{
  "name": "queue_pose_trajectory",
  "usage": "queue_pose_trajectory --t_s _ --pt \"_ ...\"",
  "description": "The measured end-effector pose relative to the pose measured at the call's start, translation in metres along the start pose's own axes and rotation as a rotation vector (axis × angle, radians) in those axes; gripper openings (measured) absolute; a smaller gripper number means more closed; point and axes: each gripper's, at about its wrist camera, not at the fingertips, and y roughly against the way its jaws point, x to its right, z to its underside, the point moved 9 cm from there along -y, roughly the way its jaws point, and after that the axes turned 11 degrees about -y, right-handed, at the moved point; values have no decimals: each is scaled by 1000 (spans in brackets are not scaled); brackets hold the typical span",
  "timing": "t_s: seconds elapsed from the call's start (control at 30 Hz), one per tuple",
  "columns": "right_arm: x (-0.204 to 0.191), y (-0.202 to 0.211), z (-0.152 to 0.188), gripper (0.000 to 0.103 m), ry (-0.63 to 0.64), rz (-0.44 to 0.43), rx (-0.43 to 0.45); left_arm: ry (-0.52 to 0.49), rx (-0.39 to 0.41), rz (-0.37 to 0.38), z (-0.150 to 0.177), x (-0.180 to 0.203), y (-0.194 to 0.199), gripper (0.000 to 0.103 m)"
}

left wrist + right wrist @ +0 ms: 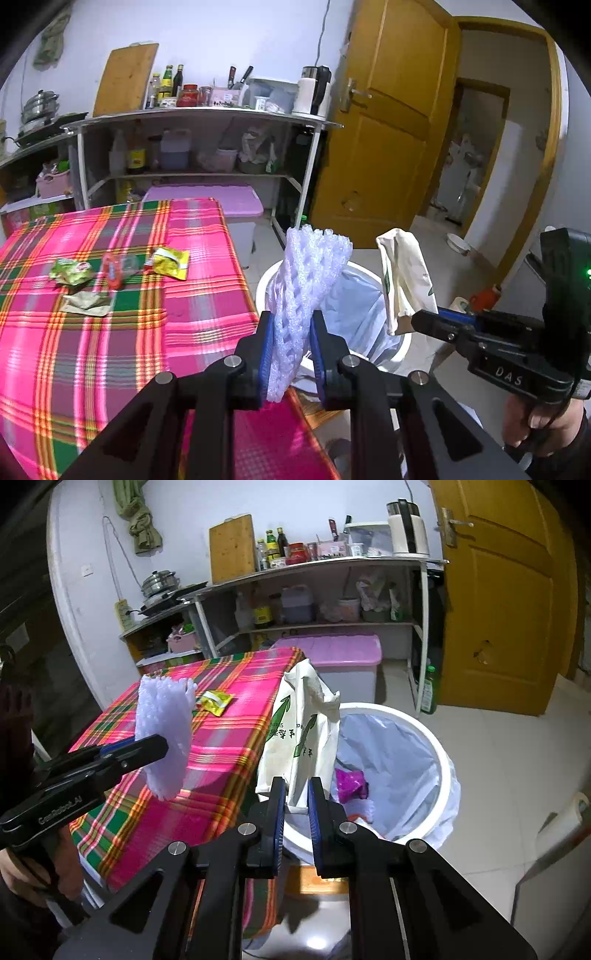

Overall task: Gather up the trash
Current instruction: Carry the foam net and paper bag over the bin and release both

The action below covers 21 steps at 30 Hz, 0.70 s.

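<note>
You're clamping the foam net [308,295] in your left gripper [293,332], long axis upright; right gripper [295,794] jaws are pinching the plastic bag [299,731], probably upright too, over the bin [441,760].

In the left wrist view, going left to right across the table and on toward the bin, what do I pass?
Green wrapper → red wrapper → yellow wrapper → white foam net clamped in the left gripper → cream plastic bag held in the right gripper over the trash bin.
</note>
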Motion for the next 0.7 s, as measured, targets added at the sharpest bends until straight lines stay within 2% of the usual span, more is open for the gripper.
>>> queue_pose_trajectory --t_s 0.7 --pt "48 -47 -2 13 -57 74 -68 5 -118 58 -2 15 -95 21"
